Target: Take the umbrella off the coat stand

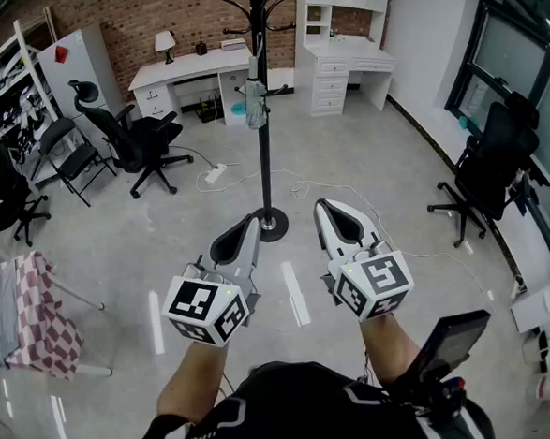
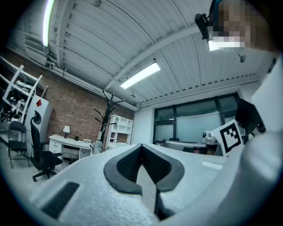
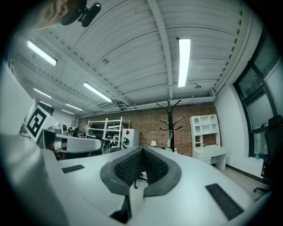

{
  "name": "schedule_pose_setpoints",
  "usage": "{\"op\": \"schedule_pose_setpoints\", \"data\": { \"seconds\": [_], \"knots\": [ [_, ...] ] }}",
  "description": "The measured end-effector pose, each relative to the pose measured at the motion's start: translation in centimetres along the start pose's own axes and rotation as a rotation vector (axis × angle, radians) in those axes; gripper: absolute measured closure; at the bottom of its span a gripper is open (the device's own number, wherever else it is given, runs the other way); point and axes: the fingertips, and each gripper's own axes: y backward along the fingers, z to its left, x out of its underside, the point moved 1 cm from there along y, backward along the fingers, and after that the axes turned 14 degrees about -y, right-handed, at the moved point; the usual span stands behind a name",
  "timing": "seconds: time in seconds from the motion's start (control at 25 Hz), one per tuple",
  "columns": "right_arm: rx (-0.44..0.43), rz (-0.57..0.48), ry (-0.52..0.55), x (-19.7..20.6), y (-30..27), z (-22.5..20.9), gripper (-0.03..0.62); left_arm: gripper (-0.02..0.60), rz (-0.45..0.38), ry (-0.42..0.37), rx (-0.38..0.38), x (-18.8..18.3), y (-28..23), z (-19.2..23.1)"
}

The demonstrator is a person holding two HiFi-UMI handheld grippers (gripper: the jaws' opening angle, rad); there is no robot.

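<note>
The black coat stand (image 1: 265, 139) rises in the middle of the room on a round base (image 1: 272, 225). A folded grey-green umbrella (image 1: 255, 103) hangs from one of its lower hooks, beside the pole. My left gripper (image 1: 249, 222) is shut and empty, its tip just left of the base in the head view. Just right of the base, my right gripper (image 1: 322, 205) is also shut and empty. The left gripper view shows shut jaws (image 2: 141, 145) with the stand (image 2: 107, 117) and umbrella (image 2: 98, 145) far off. In the right gripper view the stand (image 3: 170, 126) is beyond the shut jaws (image 3: 142, 148).
A black office chair (image 1: 133, 139) and a folding chair (image 1: 72, 158) stand left of the stand. White desks (image 1: 190, 74) line the brick wall. A white cable and power strip (image 1: 217, 174) lie on the floor. Another black chair (image 1: 488, 175) is right; a checked cloth (image 1: 37, 310) is left.
</note>
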Motion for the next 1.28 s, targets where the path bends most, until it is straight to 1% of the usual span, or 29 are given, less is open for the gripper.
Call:
{"op": "schedule_pose_setpoints", "data": {
  "seconds": [0.12,0.28,0.4,0.64,0.76,0.88,1.04,1.16,1.28],
  "knots": [
    [0.009,-0.004,-0.002,-0.1,-0.3,-0.2,0.592,0.575,0.004,-0.015,0.018,0.1,0.0,-0.3],
    [0.002,0.000,0.009,-0.2,-0.5,0.5,0.592,0.575,0.008,-0.015,0.015,0.2,0.1,0.3],
    [0.013,0.002,0.014,0.1,-0.6,0.9,0.592,0.575,0.004,-0.020,0.012,0.2,0.4,0.9],
    [0.015,-0.015,-0.017,0.0,-0.9,2.1,0.592,0.575,-0.009,-0.029,0.016,-0.1,0.9,2.1],
    [0.021,-0.012,-0.026,0.3,-1.1,2.9,0.592,0.574,-0.034,-0.031,-0.008,-0.3,1.5,3.1],
    [0.028,-0.010,-0.044,0.8,-1.3,3.8,0.592,0.575,-0.074,-0.001,-0.029,-0.5,2.4,4.3],
    [0.033,-0.004,-0.038,1.8,-2.1,5.6,0.592,0.575,-0.074,0.017,-0.009,0.6,3.2,5.4],
    [0.052,0.019,-0.022,2.9,-2.6,6.4,0.592,0.575,-0.075,0.027,0.020,1.4,3.6,5.7],
    [0.048,0.054,-0.012,3.7,-3.2,6.6,0.592,0.575,-0.107,0.043,0.065,1.2,3.4,5.6]
  ]
}}
